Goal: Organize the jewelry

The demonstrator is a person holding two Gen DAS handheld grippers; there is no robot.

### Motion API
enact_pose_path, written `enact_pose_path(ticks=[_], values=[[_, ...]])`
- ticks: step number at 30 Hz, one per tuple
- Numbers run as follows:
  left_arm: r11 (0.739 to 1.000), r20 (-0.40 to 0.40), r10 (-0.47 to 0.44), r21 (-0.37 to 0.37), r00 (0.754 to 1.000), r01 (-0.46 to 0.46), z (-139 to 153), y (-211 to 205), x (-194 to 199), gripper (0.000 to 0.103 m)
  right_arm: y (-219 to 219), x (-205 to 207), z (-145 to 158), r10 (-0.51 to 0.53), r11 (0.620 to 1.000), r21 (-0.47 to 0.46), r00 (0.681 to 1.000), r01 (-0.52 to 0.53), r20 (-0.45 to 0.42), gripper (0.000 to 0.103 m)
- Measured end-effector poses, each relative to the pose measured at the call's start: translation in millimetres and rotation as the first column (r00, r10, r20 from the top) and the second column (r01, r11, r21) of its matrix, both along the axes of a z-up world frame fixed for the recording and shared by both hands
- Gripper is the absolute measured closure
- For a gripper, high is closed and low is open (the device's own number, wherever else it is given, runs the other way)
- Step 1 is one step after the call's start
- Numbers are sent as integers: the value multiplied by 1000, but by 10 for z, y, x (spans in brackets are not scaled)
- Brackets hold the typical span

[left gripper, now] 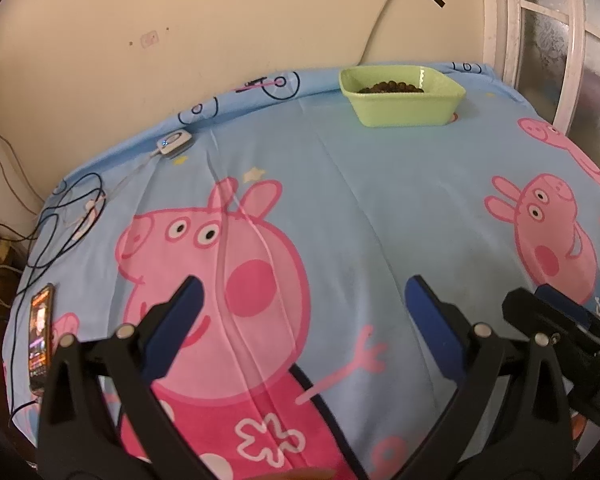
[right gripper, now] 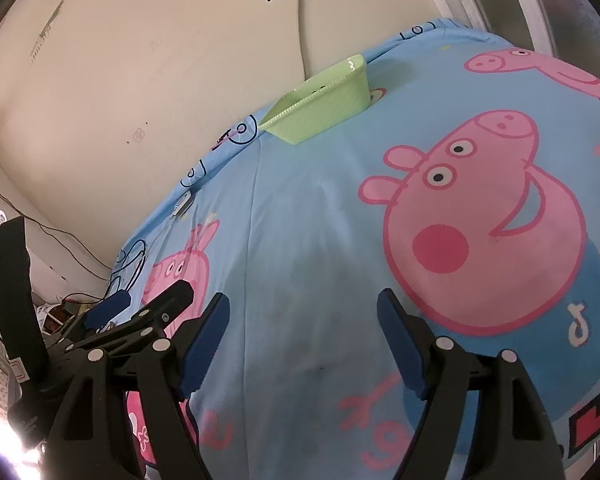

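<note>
A: What is sitting nearest?
B: The left tool (left gripper: pixel 302 300) and right tool (right gripper: pixel 302 320) are hovering released, grasping nothing, over a cartoon-pig sheet (left gripper: pixel 340 200).
A: And the jewelry?
B: Dark beads (left gripper: pixel 388 87) are lying in a green tray (left gripper: pixel 404 110) at the far edge, well apart.

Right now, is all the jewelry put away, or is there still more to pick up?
It looks mostly done. A dark beaded piece already lies in the green tray at the far edge of the blue cartoon sheet. Nothing is in hand: the left gripper and right gripper are both open and empty. I see no loose jewelry left on the sheet, only a phone and some cables at its left side.
</note>
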State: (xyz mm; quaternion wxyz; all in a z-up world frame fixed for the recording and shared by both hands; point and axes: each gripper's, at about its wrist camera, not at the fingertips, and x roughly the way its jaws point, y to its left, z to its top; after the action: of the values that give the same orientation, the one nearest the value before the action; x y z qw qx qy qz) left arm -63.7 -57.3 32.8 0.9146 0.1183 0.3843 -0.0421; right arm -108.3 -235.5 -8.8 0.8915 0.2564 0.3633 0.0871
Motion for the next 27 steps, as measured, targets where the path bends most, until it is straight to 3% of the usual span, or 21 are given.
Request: enact_pose_path(ticks=[27], values=[[999,29,24,33,999,-25,-6,55,20,6,30,-8,-11,-3,1000,3,1000,3,-2,51]])
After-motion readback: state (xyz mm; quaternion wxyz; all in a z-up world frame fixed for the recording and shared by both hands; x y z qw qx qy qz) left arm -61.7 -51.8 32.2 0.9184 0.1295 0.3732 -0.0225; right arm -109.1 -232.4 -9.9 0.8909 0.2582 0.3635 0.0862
